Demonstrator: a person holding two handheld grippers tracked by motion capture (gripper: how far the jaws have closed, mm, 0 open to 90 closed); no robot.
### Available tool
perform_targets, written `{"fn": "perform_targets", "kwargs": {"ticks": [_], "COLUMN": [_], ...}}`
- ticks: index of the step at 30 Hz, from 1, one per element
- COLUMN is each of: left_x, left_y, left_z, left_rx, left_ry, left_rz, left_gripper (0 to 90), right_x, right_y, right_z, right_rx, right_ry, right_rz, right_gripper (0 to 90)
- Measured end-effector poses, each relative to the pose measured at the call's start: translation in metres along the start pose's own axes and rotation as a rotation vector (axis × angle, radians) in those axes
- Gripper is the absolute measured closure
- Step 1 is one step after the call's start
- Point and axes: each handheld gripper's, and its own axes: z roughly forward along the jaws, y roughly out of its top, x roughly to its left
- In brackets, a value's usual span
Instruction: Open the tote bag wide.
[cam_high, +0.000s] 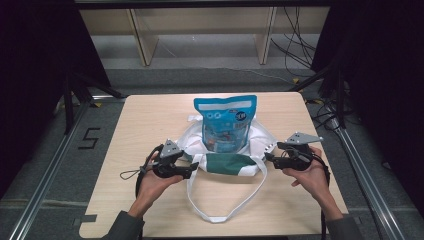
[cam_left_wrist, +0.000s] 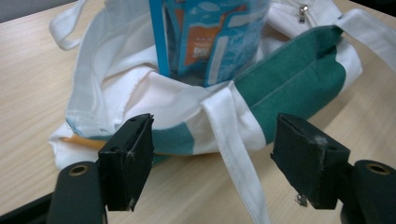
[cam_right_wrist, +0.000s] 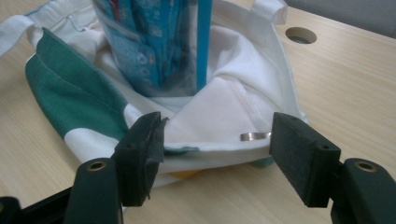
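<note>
Your left gripper (cam_high: 192, 169) and right gripper (cam_high: 270, 157) both gape wide and hold nothing, each facing one end of the white-and-green cloth tote bag (cam_high: 231, 163) lying crosswise on the counter (cam_high: 150, 120) between them, left slightly nearer.

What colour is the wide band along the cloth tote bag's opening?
Dark green band on the white cloth tote bag, clearest in the left gripper view.
</note>
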Motion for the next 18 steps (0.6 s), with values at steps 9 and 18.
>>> {"fn": "perform_targets", "kwargs": {"ticks": [9,18], "left_x": [-0.008,-0.014], "left_y": [-0.021,-0.036], "left_z": [-0.002,-0.012], "left_rx": [-0.028,-0.047], "left_ry": [-0.033,-0.064], "left_rz": [-0.009,-0.043], "left_gripper": [25.0,19.6], "right_x": [0.018,0.025], "right_y": [-0.007,-0.015], "right_z": [-0.005,-0.008], "right_rx": [0.019,0.026], "right_ry": [0.024,0.018], "right_rz": [-0.003,-0.071], "right_gripper": [35.7,35.5]}}
